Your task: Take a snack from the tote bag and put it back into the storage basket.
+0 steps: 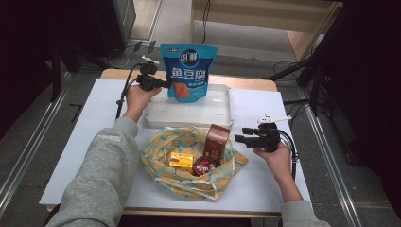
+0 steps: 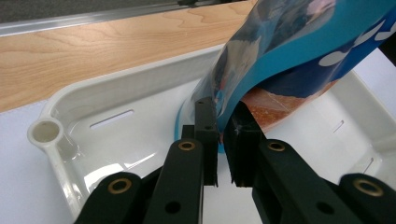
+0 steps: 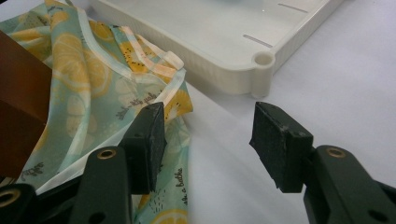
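The left gripper (image 1: 158,84) pinches the lower edge of a tall blue plastic snack pouch (image 1: 188,71), standing it upright in the shallow white plastic tray (image 1: 222,116) at the far side of the white tabletop (image 1: 85,142). The thin film sits between barely parted fingers (image 2: 207,122); the grip looks slight, so the top-heavy pouch could slip or topple once released. The right gripper (image 1: 242,134), fingers spread and empty, hovers beside the lemon-print cloth bag (image 1: 156,151) with its remaining packets.
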`<state>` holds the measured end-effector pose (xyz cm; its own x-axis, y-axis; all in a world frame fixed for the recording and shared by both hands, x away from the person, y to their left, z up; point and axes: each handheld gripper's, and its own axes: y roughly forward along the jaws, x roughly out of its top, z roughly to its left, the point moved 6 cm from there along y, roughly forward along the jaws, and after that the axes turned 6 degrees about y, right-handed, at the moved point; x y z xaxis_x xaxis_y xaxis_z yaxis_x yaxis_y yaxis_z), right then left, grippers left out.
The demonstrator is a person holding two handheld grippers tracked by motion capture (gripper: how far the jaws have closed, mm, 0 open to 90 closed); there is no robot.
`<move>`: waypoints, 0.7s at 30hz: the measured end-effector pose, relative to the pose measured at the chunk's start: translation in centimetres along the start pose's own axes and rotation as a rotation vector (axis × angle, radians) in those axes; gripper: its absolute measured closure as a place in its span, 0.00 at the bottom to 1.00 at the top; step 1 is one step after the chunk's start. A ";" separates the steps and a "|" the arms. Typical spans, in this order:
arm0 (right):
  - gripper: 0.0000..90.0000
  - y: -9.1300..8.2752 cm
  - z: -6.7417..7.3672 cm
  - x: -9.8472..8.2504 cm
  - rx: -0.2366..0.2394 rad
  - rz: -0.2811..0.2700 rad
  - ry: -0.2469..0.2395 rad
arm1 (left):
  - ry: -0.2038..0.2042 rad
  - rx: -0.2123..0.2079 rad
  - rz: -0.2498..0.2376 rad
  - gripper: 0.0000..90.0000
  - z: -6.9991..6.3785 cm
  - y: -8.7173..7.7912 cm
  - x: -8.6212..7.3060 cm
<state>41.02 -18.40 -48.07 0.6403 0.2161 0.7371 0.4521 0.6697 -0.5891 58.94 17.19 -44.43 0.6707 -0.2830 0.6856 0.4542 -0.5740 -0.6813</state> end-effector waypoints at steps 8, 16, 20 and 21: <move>0.51 -0.1 0.0 -0.1 0.006 0.000 0.001 | -0.007 -0.002 0.019 0.90 0.1 -0.3 -0.2; 0.51 0.1 0.0 -0.2 0.005 0.009 -0.003 | -0.010 -0.009 0.052 0.73 0.3 -1.5 -0.7; 0.51 0.0 -0.1 -0.2 0.002 0.008 0.001 | -0.010 -0.011 0.039 0.69 0.2 -2.3 -1.2; 0.51 0.0 -0.1 -0.2 0.003 0.007 0.000 | -0.009 -0.014 0.042 0.68 0.2 -2.5 -1.4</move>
<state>40.92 -18.49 -48.22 0.6435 0.2209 0.7328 0.4459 0.6700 -0.5935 56.99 19.16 -43.79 0.6946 -0.3002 0.6537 0.4173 -0.5721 -0.7061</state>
